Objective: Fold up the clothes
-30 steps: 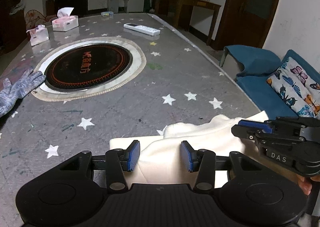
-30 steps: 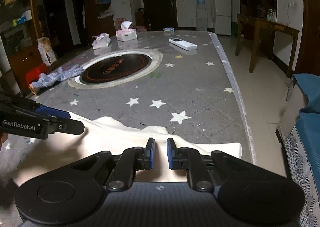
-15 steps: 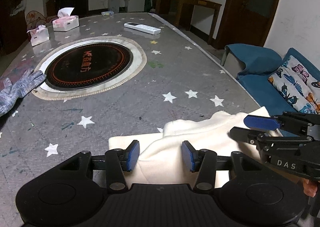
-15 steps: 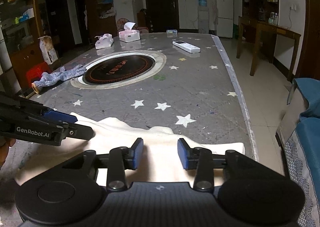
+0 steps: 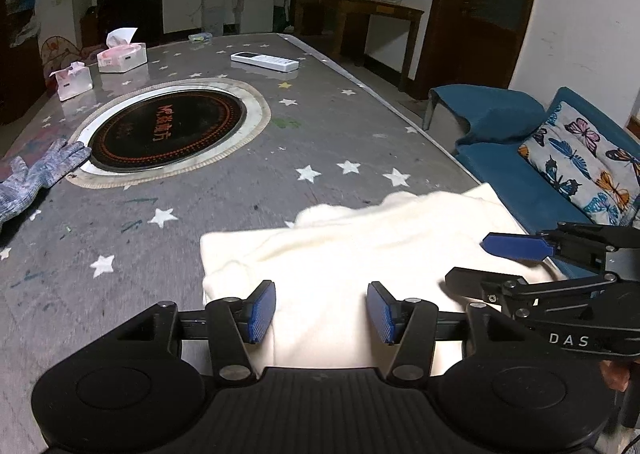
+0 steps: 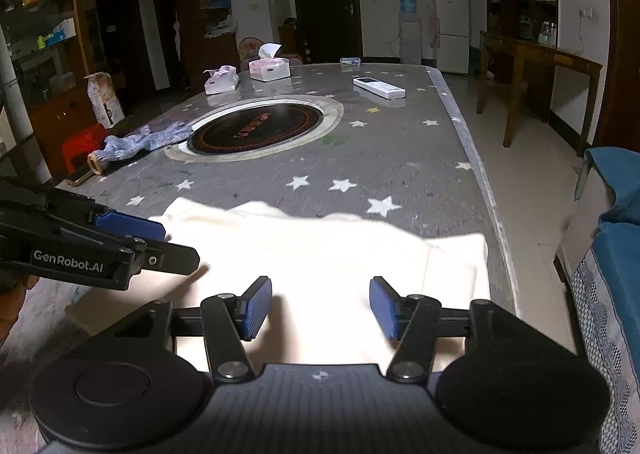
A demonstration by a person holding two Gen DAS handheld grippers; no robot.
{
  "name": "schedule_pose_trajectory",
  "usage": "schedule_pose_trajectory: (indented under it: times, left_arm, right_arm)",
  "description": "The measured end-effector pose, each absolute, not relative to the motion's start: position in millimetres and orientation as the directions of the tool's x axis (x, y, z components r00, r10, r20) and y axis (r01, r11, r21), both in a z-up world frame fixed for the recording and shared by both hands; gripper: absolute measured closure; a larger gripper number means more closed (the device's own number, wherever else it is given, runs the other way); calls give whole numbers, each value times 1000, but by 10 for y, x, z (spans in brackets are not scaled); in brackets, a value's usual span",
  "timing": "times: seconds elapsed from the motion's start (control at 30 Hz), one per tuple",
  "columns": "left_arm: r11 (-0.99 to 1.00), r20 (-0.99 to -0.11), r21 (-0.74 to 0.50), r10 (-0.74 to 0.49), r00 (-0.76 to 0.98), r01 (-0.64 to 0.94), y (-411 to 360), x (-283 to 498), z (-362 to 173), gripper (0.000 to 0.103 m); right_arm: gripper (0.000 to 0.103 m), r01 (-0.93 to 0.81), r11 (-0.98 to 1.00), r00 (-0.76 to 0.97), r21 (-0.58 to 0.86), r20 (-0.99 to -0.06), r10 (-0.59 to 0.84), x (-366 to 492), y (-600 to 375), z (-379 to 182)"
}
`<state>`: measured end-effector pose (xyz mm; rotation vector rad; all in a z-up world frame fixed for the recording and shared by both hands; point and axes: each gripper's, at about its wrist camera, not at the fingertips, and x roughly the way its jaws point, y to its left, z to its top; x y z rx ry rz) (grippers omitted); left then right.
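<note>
A cream garment (image 5: 360, 250) lies folded on the near end of the star-patterned table (image 5: 320, 141), reaching to its right edge. My left gripper (image 5: 322, 312) hovers over the garment's near left part, jaws opening, blue pads apart and not pressing the cloth. In the right wrist view the same cream garment (image 6: 340, 254) spreads below my right gripper (image 6: 320, 308), whose jaws are opening wide with nothing pinched between them. Each gripper shows in the other's view: the right gripper (image 5: 496, 258) at the right side, the left gripper (image 6: 172, 242) at the left side.
A black round hotplate (image 5: 166, 129) sits mid-table. A grey knit glove (image 5: 36, 173) lies at the table's left. Two pink tissue boxes (image 5: 122, 57) and a white remote (image 5: 264, 61) stand farther back. A blue sofa with a butterfly pillow (image 5: 580, 161) runs beside the table's right edge.
The right gripper's jaws went from nearly shut to wide apart, letting go of the cream garment. The left jaws widened slightly. Both grippers drew back a little over the cloth.
</note>
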<state>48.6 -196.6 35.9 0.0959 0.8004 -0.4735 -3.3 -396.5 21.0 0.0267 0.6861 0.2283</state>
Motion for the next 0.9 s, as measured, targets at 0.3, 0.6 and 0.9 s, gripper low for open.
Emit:
schedule_pose_trajectory:
  times: [0.3, 0.6, 0.9]
  left_arm:
    - [897, -710, -99, -367, 601, 430, -1864, 248, 311, 43]
    - [909, -720, -107, -350, 599, 403, -1798, 148, 278, 34]
    - [918, -720, -117, -341, 604, 378, -1756, 74, 289, 27]
  right_arm:
    - [42, -217, 969, 753, 114, -612, 241, -362, -3943, 242]
    - [28, -213, 971, 757, 109, -610, 234, -549, -3889, 229]
    - [18, -215, 972, 752, 93, -619, 225, -626, -3839, 231]
